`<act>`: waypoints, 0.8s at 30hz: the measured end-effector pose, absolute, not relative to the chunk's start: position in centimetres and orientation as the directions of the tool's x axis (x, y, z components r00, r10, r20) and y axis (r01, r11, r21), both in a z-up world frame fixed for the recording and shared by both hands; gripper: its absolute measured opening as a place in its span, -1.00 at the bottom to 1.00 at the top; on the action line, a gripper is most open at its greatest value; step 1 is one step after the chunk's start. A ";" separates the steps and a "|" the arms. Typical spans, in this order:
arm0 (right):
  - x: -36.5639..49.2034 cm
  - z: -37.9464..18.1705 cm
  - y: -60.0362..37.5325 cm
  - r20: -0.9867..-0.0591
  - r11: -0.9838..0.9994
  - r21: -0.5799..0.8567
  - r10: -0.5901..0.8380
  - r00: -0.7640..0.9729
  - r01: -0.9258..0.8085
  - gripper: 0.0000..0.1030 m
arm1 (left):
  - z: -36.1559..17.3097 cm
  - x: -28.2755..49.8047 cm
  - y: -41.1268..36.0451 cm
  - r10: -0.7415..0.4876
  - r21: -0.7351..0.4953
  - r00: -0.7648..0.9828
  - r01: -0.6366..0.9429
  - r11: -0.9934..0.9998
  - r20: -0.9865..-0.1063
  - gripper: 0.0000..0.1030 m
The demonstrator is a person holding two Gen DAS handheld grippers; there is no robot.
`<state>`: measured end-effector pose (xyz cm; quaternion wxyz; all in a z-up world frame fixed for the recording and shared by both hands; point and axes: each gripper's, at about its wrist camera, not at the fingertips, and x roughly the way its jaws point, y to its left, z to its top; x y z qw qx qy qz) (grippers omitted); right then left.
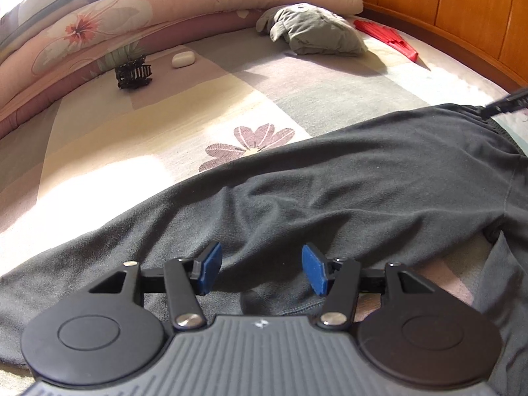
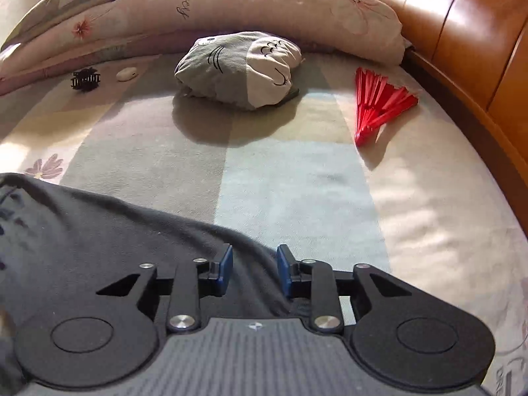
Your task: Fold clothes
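Dark trousers (image 1: 330,191) lie stretched across the patchwork bedsheet (image 2: 297,181), waistband toward the right of the left wrist view and one leg running out to its left; a second leg or flap shows at that view's lower right, so whether they are laid out flat or already doubled lengthwise is hard to say. The left gripper (image 1: 262,269) hovers low over the leg with its blue pads wide apart and nothing between them. The right gripper (image 2: 254,270) sits over the cloth's sloping edge, likewise parted, cloth showing in the gap but not pinched. The soft knit could go wrong in several ways: a bite taken here may catch only the top layer, so the under layer drags and bunches; uneven lifts from the two ends would skew any crease. The grey plush toy (image 2: 237,69), red fan (image 2: 379,109), hair clip (image 2: 85,80) and small white case (image 2: 127,73) lie well apart beyond, out of the cloth's way. Both leg cuffs fall outside the views, and the thin dark object at the waistband in the left view is too blurred to identify.
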<state>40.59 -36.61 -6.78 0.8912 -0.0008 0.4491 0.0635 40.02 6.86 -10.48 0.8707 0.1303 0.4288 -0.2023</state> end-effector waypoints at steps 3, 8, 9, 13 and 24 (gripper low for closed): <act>39.8 -9.1 -36.2 -0.846 0.994 0.098 0.114 0.521 -0.058 -0.24 | -11.7 40.7 7.1 -0.233 0.032 0.534 0.439 0.898 -0.812 0.10; 42.1 -10.9 -36.0 -0.819 1.000 0.019 0.008 0.574 0.014 -0.23 | -12.0 40.6 8.8 -0.268 -0.058 0.518 0.386 0.921 -0.812 0.16; 42.6 -10.8 -35.8 -0.820 1.000 0.010 -0.004 0.573 0.022 -0.20 | -11.8 40.2 9.0 -0.258 -0.044 0.514 0.391 0.919 -0.818 0.16; 44.1 -10.3 -35.3 -0.832 0.999 -0.014 -0.038 0.554 0.047 -0.10 | -11.1 38.7 10.6 -0.203 0.018 0.520 0.389 0.921 -0.830 0.19; 35.6 -5.5 -23.9 -0.781 0.970 0.126 0.227 0.582 -0.209 0.58 | -10.1 39.2 12.9 -0.166 0.046 0.600 0.323 0.945 -0.783 0.18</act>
